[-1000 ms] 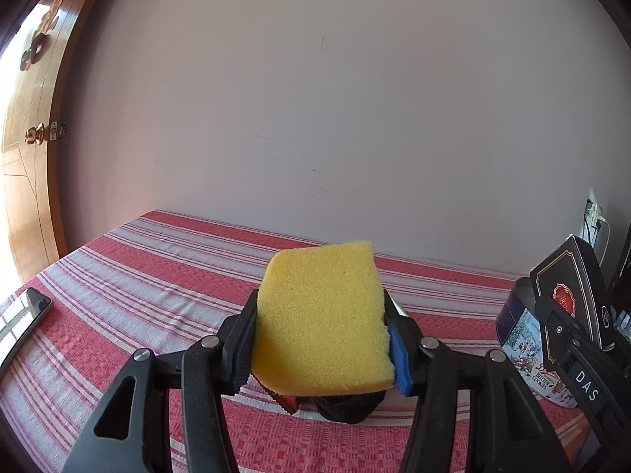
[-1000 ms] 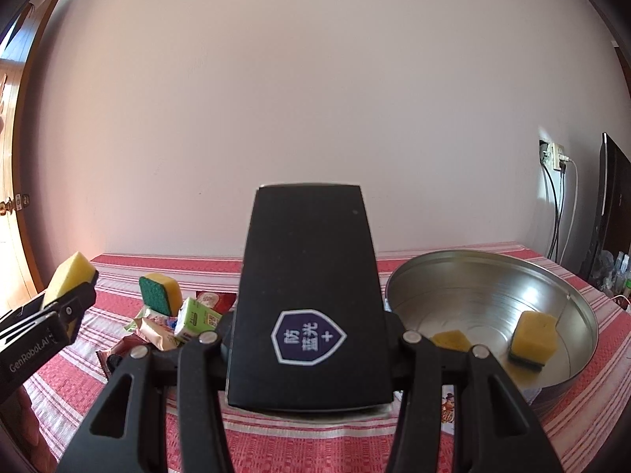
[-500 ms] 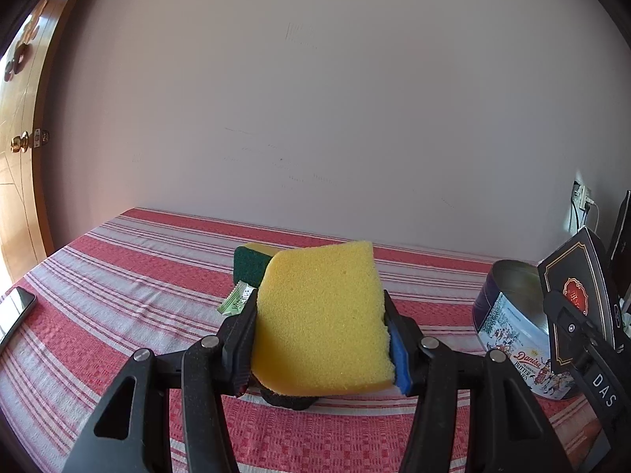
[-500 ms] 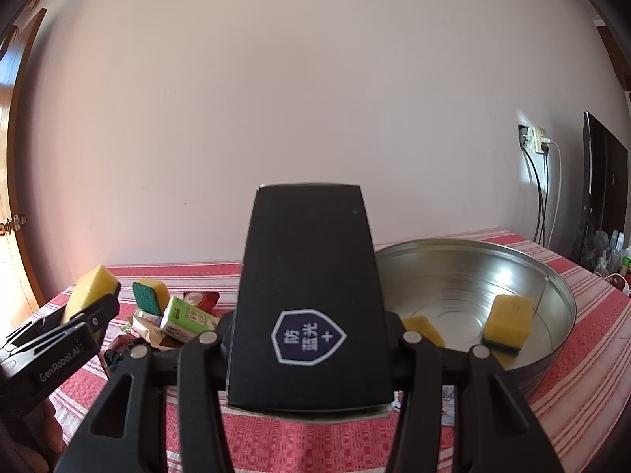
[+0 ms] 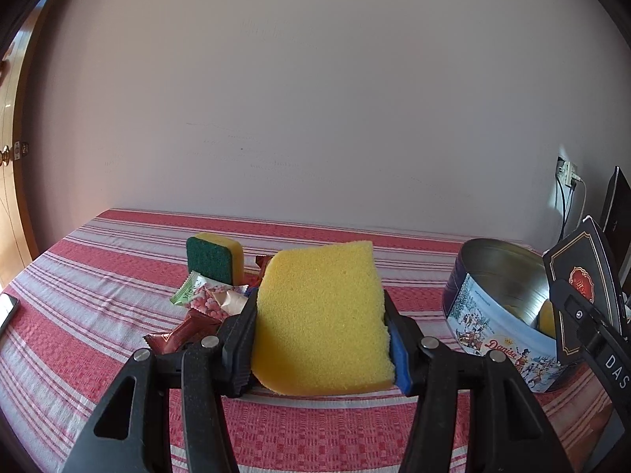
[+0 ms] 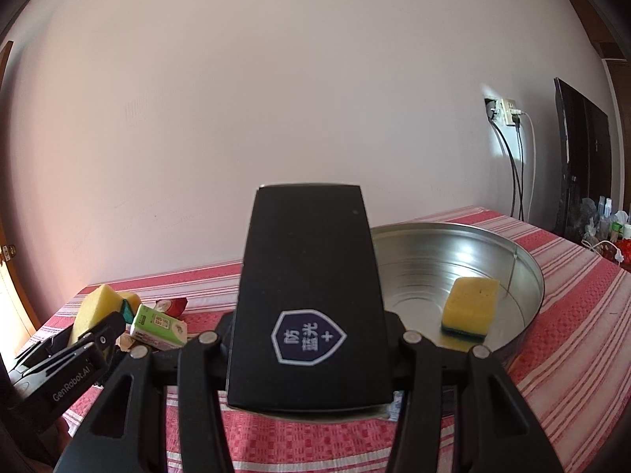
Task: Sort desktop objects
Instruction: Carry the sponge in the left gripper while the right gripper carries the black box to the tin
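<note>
Sponges partly sorted: one sponge (image 6: 469, 306) lies inside the cookie tin (image 5: 493, 327), the left gripper (image 5: 321, 339) clamps another sponge (image 5: 321, 315), the right gripper (image 6: 311, 354) clamps a black box (image 6: 311, 276), and snack packets (image 5: 209, 301) left of the tin remain on the bench (image 5: 98, 276).

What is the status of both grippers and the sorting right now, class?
Left gripper shut on yellow sponge. Right gripper shut on black box, near the tin. One sponge in tin; snack pile unsorted. Nothing blocking.

A red-striped tablecloth (image 5: 98, 276) carries a cookie tin (image 5: 493, 327), snack packets (image 5: 209, 299) and a green-backed sponge (image 5: 213, 258).
</note>
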Available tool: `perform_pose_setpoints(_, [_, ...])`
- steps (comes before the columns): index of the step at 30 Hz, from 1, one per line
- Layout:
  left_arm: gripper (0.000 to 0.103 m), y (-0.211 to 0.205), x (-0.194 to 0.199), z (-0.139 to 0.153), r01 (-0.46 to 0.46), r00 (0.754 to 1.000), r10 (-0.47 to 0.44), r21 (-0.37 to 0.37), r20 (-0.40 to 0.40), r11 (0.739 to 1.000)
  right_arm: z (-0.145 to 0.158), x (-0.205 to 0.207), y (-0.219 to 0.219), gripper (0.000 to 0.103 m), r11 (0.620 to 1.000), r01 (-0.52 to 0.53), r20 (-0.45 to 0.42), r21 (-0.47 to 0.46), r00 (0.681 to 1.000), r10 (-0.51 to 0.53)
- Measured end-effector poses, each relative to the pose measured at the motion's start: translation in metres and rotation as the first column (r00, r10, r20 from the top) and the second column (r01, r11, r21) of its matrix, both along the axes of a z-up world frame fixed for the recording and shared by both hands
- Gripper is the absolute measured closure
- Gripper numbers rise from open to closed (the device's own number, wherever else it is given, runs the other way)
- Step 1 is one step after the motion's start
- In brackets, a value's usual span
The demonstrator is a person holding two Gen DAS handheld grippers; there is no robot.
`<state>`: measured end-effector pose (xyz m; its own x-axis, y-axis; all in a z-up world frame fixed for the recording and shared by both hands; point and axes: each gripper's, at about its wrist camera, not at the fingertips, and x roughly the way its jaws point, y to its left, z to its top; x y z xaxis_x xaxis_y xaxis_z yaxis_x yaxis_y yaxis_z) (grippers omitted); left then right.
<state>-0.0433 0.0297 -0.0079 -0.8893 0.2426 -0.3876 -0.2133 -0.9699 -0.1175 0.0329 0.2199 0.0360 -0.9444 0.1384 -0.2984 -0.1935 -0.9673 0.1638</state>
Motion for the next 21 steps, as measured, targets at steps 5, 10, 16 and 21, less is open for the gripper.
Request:
perform_pose_setpoints(5, [0.046, 0.014, 0.001, 0.000, 0.024, 1.000, -0.024, -0.007, 0.011, 1.000, 0.000, 0.005, 0.016, 0.054, 1.000, 0.022, -0.003, -0.018, 1.000, -0.023])
perform_pose_setpoints(10, [0.046, 0.031, 0.005, -0.001, 0.051, 0.999, -0.050, -0.015, 0.020, 0.999, 0.001, 0.011, 0.028, 0.054, 0.999, 0.049, -0.001, -0.016, 0.999, -0.049])
perform_pose_setpoints(16, [0.046, 0.054, 0.010, 0.000, 0.094, 0.995, -0.094, -0.028, 0.021, 0.995, 0.002, 0.020, 0.049, 0.054, 0.995, 0.092, -0.005, -0.035, 0.996, -0.093])
perform_pose_setpoints(21, [0.046, 0.072, 0.010, 0.006, 0.133, 0.991, -0.133, -0.036, 0.007, 0.990, 0.004, 0.025, 0.067, 0.054, 0.989, 0.149, -0.006, -0.018, 0.989, -0.149])
